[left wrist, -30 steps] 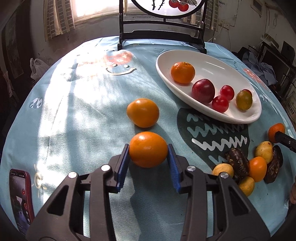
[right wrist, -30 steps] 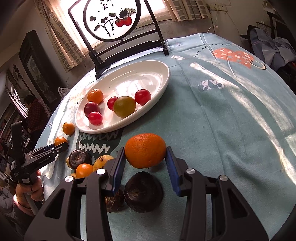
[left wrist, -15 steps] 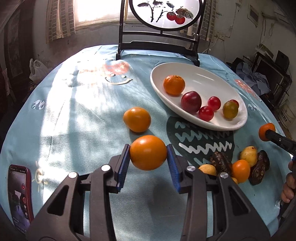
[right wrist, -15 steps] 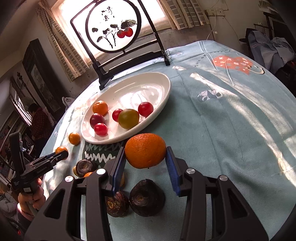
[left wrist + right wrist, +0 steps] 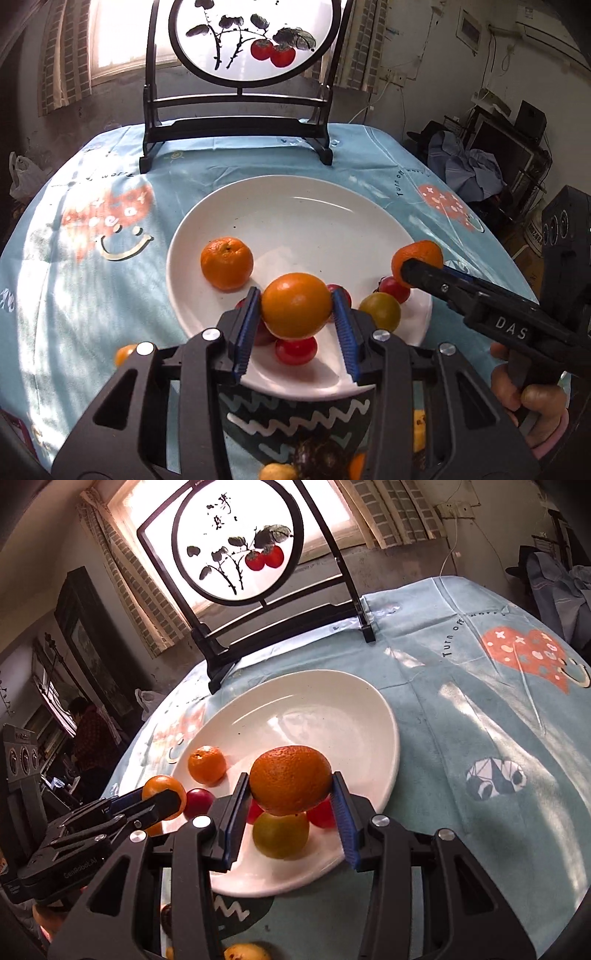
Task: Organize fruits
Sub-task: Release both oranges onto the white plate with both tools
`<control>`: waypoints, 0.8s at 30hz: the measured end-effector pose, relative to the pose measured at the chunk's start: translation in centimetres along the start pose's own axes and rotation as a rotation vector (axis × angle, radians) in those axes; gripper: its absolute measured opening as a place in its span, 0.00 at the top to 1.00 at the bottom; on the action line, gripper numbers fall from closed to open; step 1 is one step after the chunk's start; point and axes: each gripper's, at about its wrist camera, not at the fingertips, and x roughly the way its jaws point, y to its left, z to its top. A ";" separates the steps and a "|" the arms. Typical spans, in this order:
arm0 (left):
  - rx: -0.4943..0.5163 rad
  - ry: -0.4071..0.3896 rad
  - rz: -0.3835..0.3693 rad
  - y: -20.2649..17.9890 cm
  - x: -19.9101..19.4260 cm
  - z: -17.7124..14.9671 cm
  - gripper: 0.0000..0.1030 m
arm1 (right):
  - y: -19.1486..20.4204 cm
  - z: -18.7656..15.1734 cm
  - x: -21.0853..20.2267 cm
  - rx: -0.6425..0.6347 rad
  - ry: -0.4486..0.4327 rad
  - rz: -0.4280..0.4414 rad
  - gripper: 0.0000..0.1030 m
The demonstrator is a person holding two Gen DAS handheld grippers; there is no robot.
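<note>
**Two oranges held above the white plate**

Left gripper (image 5: 296, 321): pinched on a smooth orange (image 5: 296, 305), which is clamped between the blue pads and held over the near part of the white plate (image 5: 295, 206). A second ago this orange was gripped low over the tablecloth (image 5: 85, 295), with the plate well off to the right; the plate is now directly ahead and below.

Right gripper (image 5: 291, 808): closed on a rough-skinned orange (image 5: 290, 779), carried above the near rim of the plate. Earlier it was held over the cloth short of the plate, above two dark fruits; these are no longer seen beneath it.

Plate contents, unchanged in place: a mandarin (image 5: 226, 263) on the left side, a dark red fruit (image 5: 199, 802), a yellow-green fruit (image 5: 380, 312), and red cherry tomatoes, one (image 5: 296, 350) directly under the left gripper's orange.

On the cloth: a second loose orange (image 5: 125, 354), left of the plate, partly hidden by the left gripper.

Background: a framed round screen (image 5: 255, 40) painted with red fruit, standing on the far side of the table.
</note>
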 end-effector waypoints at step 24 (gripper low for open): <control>0.081 -0.088 0.127 -0.5 -3.1 -1.0 0.06 | 0.1 -1.1 -2.9 -0.003 -0.020 0.022 0.51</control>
